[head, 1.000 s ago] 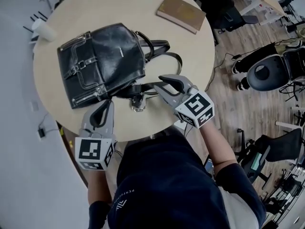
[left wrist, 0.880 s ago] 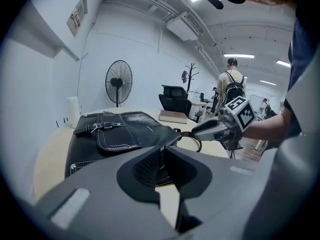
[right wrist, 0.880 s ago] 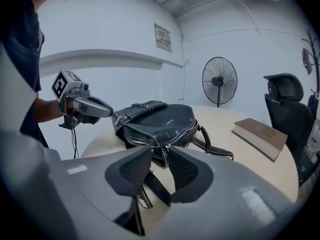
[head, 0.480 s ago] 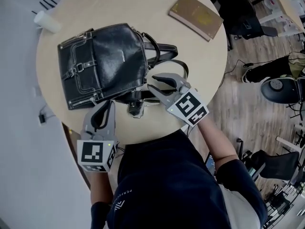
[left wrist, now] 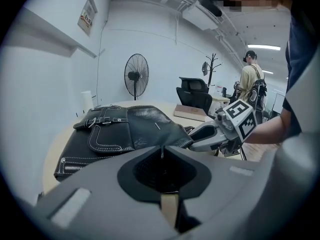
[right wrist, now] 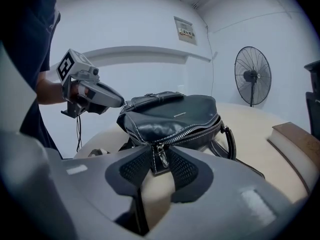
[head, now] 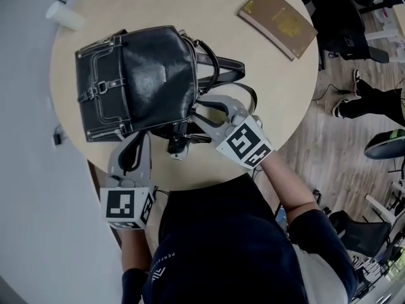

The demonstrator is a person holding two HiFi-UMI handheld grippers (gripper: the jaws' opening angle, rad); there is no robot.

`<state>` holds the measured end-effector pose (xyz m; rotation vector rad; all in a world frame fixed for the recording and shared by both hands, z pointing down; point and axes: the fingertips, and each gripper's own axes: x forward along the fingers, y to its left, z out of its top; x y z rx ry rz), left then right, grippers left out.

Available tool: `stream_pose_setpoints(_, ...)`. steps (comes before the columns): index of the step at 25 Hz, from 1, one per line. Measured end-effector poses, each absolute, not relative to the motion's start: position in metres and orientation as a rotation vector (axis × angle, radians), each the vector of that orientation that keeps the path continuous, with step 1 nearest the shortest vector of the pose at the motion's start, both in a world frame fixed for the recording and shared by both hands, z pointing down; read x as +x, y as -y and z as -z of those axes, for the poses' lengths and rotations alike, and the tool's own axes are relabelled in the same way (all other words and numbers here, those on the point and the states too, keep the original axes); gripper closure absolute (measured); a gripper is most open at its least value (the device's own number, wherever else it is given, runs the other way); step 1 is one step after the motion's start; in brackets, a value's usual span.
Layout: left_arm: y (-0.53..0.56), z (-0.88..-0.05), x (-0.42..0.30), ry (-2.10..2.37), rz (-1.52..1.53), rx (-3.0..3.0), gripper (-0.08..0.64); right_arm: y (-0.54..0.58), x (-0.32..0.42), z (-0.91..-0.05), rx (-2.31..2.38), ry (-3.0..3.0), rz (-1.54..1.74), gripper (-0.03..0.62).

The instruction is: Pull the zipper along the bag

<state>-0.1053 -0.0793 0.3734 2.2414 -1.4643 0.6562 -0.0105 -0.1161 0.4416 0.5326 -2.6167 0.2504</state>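
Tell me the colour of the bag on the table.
Black, with silver metal fittings; the bag shows best in the head view.

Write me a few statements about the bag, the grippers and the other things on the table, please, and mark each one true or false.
1. The zipper pull stands between the jaws of the right gripper. True.
2. The left gripper holds its jaws wide apart. False: they have just closed further, and their tips meet with nothing seen between them.
3. The book lies on top of the black bag. False: it lies on the table, apart from the bag, near the far right edge.
4. A white cup stands on the table beyond the bag. True.
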Motion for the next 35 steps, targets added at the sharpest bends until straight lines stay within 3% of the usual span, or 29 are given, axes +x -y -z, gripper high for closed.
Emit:
stream_pose_setpoints(15, 0.091, -0.379, -0.102, 1.596, -0.671, 2.133, 0.525, 0.117, -0.018, -0.450, 0.392, 2.641, -0.180, 0.483)
stream_pose_setpoints(35, 0.094, -0.384, -0.094, 1.584, -0.695, 2.121, 0.540, 0.110, -0.017, -0.452, 0.200, 2.659, -0.317, 0.517)
